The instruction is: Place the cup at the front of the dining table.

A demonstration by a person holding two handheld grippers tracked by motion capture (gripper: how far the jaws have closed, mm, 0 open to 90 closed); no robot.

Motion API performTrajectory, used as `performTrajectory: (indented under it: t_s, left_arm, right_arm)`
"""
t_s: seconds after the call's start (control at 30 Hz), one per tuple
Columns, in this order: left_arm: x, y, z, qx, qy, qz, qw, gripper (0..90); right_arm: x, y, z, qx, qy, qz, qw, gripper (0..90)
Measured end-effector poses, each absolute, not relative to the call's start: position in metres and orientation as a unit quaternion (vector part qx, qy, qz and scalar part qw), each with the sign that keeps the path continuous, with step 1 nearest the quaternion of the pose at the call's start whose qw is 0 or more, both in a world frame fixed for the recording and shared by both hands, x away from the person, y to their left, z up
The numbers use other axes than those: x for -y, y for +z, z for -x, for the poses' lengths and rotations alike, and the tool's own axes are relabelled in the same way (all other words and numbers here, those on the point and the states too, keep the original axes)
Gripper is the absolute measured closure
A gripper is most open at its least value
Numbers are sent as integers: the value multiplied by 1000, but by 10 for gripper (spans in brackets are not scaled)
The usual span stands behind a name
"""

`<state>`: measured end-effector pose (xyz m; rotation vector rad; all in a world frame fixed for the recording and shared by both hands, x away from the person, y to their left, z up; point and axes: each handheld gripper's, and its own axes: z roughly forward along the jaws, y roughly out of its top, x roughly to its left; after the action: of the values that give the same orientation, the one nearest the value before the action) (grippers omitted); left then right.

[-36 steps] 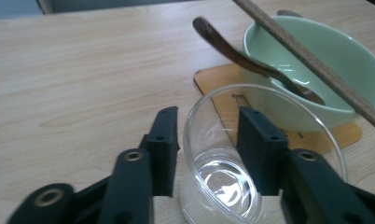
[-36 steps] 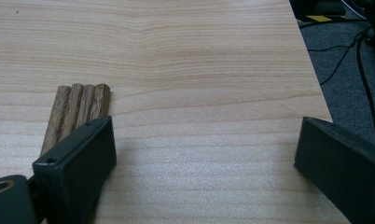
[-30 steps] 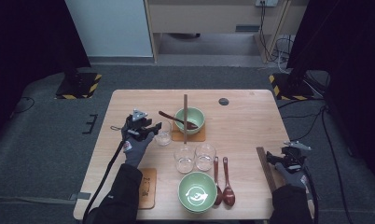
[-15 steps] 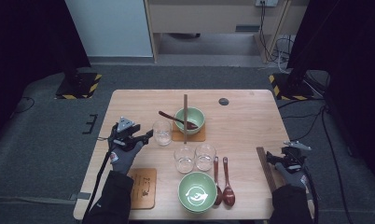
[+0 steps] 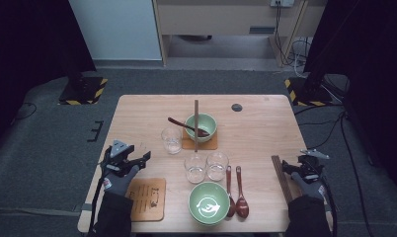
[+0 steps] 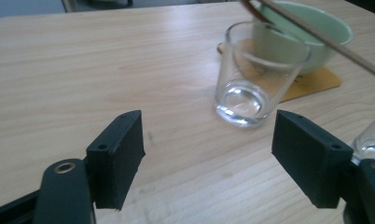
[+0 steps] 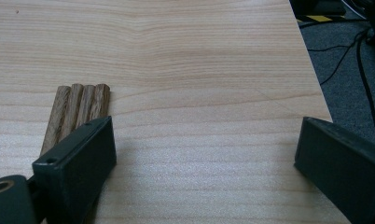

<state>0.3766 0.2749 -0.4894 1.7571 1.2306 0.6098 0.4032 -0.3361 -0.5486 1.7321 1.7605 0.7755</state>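
Clear glass tumbler [image 6: 258, 77] stands upright on the bench [image 5: 265, 116], just left of the green bowl [image 5: 201, 127] on its coaster. Left gripper [image 6: 213, 154] sits near-left of the tumbler, apart from it, fingers [image 6: 118, 156] spread wide, holding nothing. Right gripper [image 7: 206, 163] at the bench's near-right edge, fingers wide apart and empty, beside the wooden sticks [image 7: 76, 112].
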Motion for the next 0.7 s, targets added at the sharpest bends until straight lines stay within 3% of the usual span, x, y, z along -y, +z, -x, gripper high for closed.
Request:
performTrajectory:
  t_s: [0.4, 0.7]
  left_arm:
    - [-321, -524, -362, -552, 252, -702, 373, 223]
    - [-331, -537, -371, -556, 264, -720, 321, 223]
  right_arm:
    - [336, -549, -403, -654, 288, -644, 273, 52]
    - [336, -549, -403, -655, 288, -643, 273, 51]
